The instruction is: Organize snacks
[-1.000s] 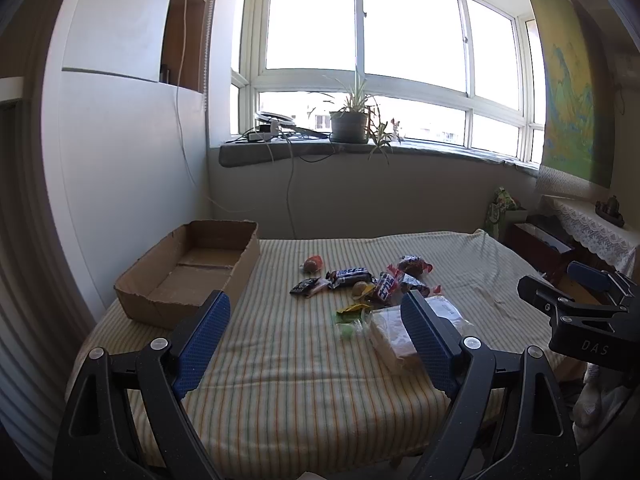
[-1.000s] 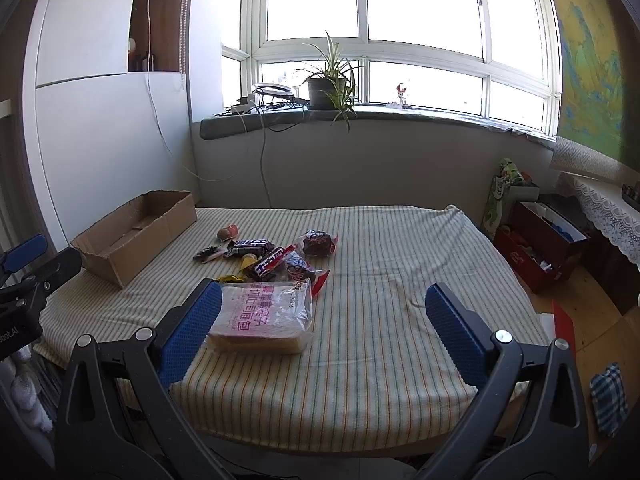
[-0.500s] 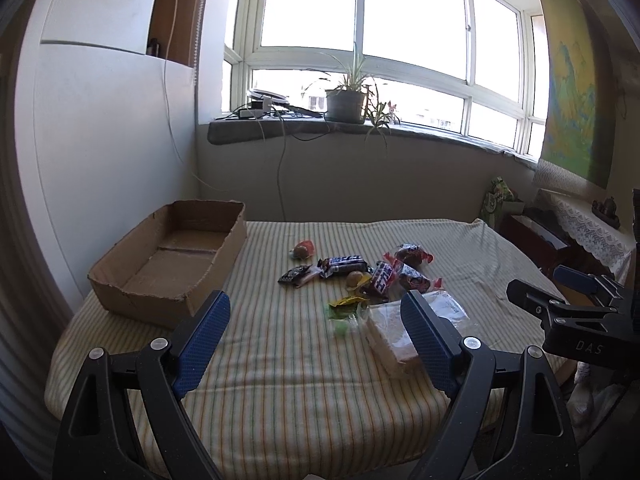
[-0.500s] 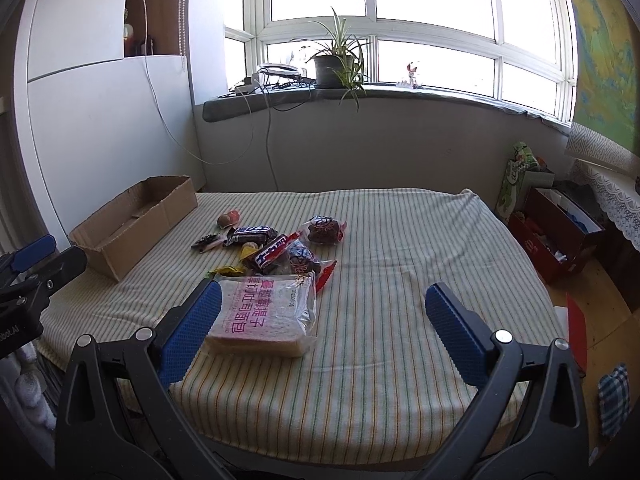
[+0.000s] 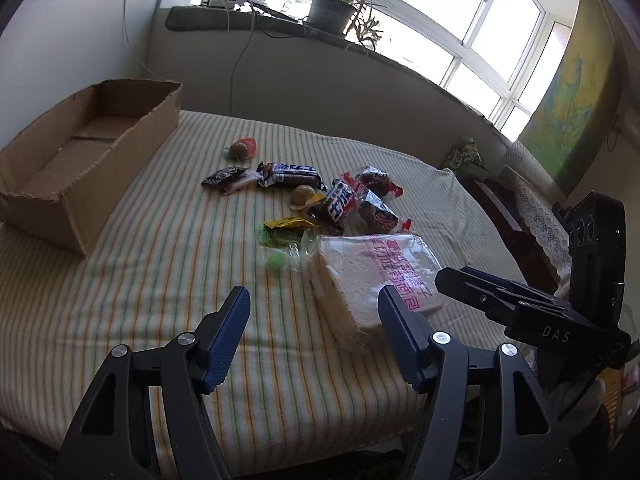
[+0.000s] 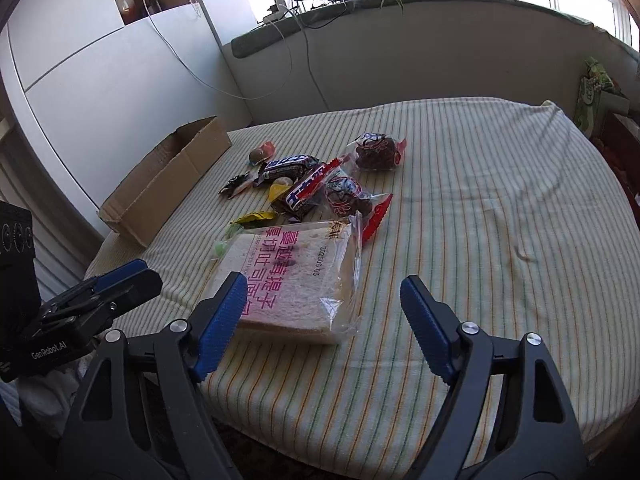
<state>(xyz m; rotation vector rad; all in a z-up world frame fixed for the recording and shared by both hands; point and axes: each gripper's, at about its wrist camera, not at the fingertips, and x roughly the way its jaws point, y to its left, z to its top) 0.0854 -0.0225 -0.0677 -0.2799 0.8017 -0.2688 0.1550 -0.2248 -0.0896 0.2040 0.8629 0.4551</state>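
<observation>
The cardboard box, upper left, is cut off by the frame edge. The bagged sliced bread lies mid-frame, its pink print partly hidden behind a blue fingertip. Small snacks above overlap, hard to separate; both the left gripper and right gripper, jaws just closing, grasp nothing.

Home bedroom: striped bedcover, potted plant on windowsill, wall map.
</observation>
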